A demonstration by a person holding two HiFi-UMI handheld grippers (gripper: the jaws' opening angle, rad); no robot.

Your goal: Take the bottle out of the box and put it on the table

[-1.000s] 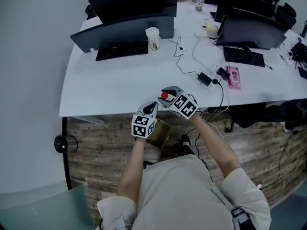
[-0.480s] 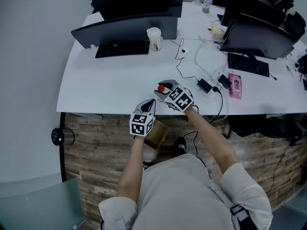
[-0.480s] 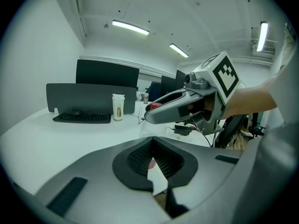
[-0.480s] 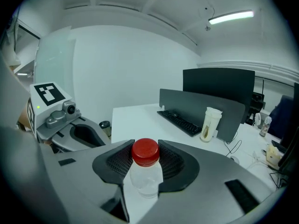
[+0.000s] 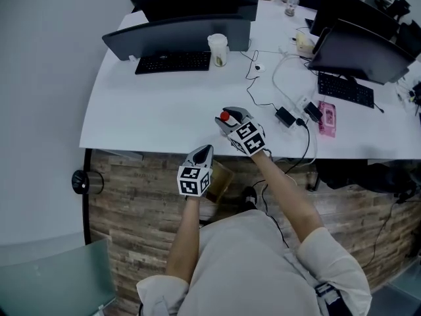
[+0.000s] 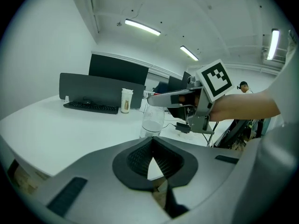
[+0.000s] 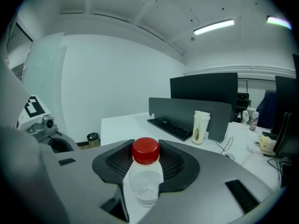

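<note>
- The right claw [image 5: 231,119] is clamped on the bottle [image 7: 145,178], its pads pressing just below the red cap [image 7: 145,151].
- The bottle is upright, out of the box [image 5: 222,180], over the front edge of the white bench [image 5: 158,110]. Whether its base touches the bench cannot be told.
- The left claw [image 6: 152,143] has its tips together and holds nothing. In the head view it sits at 7 o'clock from the right claw, with the box at its 4 o'clock.
- A cup [image 5: 218,49] stands at 12 o'clock from the bottle, well apart.
</note>
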